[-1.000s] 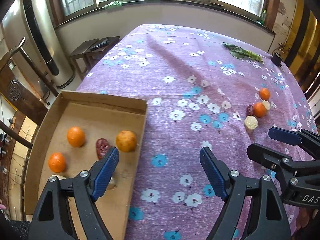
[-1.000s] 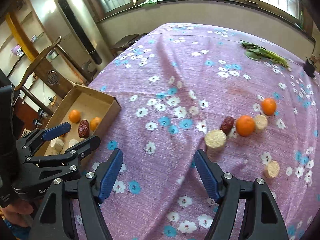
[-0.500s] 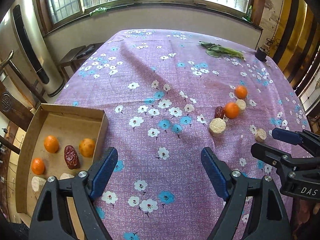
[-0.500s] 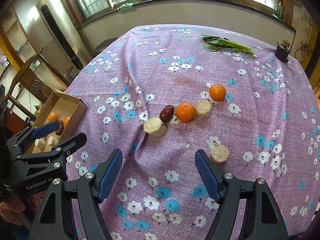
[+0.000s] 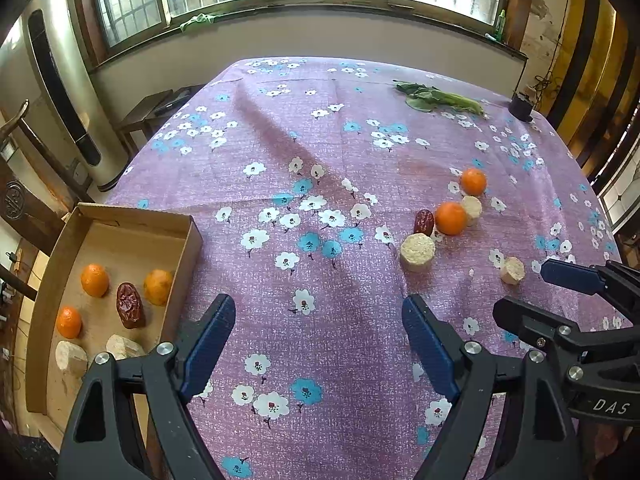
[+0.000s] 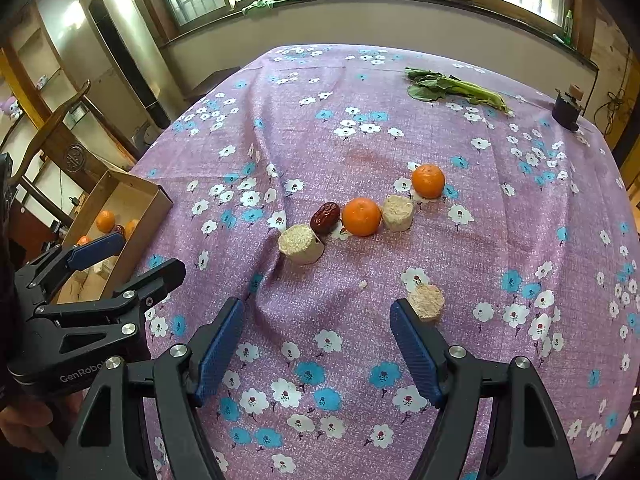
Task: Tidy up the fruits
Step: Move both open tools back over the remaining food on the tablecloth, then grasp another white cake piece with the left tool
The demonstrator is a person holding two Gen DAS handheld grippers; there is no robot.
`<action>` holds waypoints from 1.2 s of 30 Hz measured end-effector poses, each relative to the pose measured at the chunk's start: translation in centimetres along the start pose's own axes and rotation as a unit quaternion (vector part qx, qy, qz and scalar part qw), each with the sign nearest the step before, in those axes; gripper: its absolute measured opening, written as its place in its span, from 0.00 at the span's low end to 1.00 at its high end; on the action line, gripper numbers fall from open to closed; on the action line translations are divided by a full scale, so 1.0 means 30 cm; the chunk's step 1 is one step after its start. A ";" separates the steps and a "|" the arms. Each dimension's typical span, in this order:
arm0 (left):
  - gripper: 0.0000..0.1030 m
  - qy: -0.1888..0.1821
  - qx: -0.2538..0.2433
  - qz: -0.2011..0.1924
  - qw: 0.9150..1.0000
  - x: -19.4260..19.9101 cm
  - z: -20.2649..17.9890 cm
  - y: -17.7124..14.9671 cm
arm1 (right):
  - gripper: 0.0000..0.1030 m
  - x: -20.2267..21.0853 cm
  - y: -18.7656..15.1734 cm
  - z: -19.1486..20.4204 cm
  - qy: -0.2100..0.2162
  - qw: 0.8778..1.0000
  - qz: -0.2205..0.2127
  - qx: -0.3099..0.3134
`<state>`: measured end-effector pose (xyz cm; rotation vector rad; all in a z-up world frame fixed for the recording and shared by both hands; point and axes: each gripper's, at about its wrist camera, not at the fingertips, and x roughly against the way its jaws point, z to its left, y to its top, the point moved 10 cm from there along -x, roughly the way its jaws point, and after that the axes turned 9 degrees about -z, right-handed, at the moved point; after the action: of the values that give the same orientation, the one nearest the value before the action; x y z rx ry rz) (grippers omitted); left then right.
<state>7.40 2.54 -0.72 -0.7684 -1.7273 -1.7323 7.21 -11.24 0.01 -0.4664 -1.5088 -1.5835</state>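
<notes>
A cardboard box (image 5: 120, 216) at the table's left edge holds three oranges (image 5: 95, 280), a red date (image 5: 130, 311) and two beige cylinders (image 5: 122, 346). On the purple flowered cloth lie two oranges (image 6: 361, 216) (image 6: 428, 180), a red date (image 6: 325, 216) and three beige cylinders (image 6: 301, 244) (image 6: 397, 212) (image 6: 427, 301). My right gripper (image 6: 318, 308) hangs open above the cloth, its right finger beside the nearest cylinder. My left gripper (image 5: 318, 312) is open too, with nothing in it, just right of the box. Each gripper shows in the other's view (image 6: 136, 260) (image 5: 528, 292).
Leafy greens (image 6: 452, 88) and a small dark pot (image 6: 566, 110) sit near the far right edge of the table. A wooden chair (image 6: 60, 128) and a tall silver appliance (image 6: 120, 52) stand off the left side. Windows line the far wall.
Both grippers have moved right, away from the box. The box has slid to the left in both views and the loose fruit group has come closer to the right gripper. Both stay open.
</notes>
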 end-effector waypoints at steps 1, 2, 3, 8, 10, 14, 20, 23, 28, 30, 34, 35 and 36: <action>0.82 -0.001 0.000 0.001 1.000 0.000 -0.005 -0.002 | 0.77 0.003 -0.002 -0.003 0.000 1.000 0.000 0.000; 0.82 -0.001 -0.001 0.002 1.000 -0.001 -0.010 -0.004 | 0.77 0.006 -0.005 -0.007 0.000 1.000 0.000 -0.001; 0.82 -0.003 -0.001 0.003 1.000 -0.003 -0.016 -0.006 | 0.77 0.008 -0.006 -0.011 -0.001 1.000 0.000 -0.002; 0.82 -0.023 -0.009 0.003 1.000 -0.016 -0.058 -0.004 | 0.77 0.014 -0.013 -0.048 -0.005 1.000 0.000 -0.011; 0.82 -0.039 -0.009 0.003 0.999 -0.023 -0.076 0.003 | 0.77 0.012 -0.017 -0.066 -0.007 1.000 0.000 -0.017; 0.82 -0.049 -0.017 -0.001 0.999 -0.043 -0.110 0.027 | 0.77 0.006 -0.020 -0.104 -0.012 1.000 0.001 -0.025; 0.82 -0.085 -0.019 0.005 0.996 -0.088 -0.179 0.060 | 0.77 -0.004 -0.019 -0.171 -0.023 0.999 0.001 -0.041; 0.82 -0.097 -0.033 0.008 0.995 -0.120 -0.225 0.066 | 0.77 -0.013 -0.026 -0.200 -0.027 0.998 0.003 -0.050; 0.82 -0.109 -0.060 0.024 0.992 -0.184 -0.292 0.054 | 0.77 -0.020 -0.041 -0.233 -0.031 0.998 0.008 -0.058; 0.82 -0.111 -0.064 0.033 0.991 -0.211 -0.304 0.044 | 0.77 -0.022 -0.044 -0.242 -0.032 0.998 0.009 -0.059; 0.82 -0.107 -0.065 0.045 0.991 -0.256 -0.301 0.026 | 0.77 -0.028 -0.047 -0.261 -0.033 0.997 0.010 -0.065; 0.82 -0.106 -0.065 0.046 0.991 -0.265 -0.297 0.026 | 0.77 -0.030 -0.046 -0.267 -0.033 0.997 0.010 -0.067; 0.82 -0.105 -0.065 0.045 0.991 -0.273 -0.295 0.028 | 0.77 -0.033 -0.044 -0.272 -0.033 0.997 0.010 -0.068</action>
<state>13.50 -6.33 -6.21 -1.1047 -1.6963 -1.7679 9.08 -18.72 -3.12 -0.6134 -1.4451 -1.6777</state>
